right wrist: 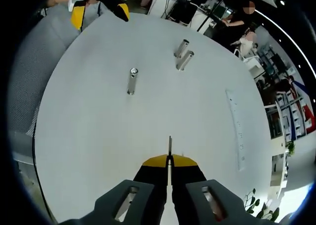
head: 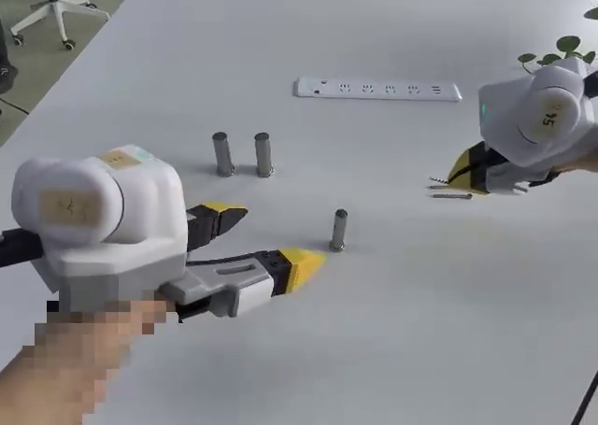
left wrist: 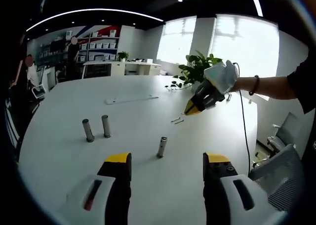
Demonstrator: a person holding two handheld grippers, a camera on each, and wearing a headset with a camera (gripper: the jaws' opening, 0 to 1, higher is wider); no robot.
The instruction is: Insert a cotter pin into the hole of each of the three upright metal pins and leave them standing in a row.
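Observation:
Three upright metal pins stand on the white table: two side by side and a third alone, nearer me. My left gripper hovers open just left of the lone pin, nothing between its jaws. My right gripper is at the right, low over the table and shut on a thin cotter pin that sticks out past its tips, pointing toward the lone pin. Loose cotter pins lie on the table under the right gripper.
A white power strip lies at the back of the table. A potted plant stands at the far right edge. An office chair is on the floor beyond the table's left edge. People sit in the background of the room.

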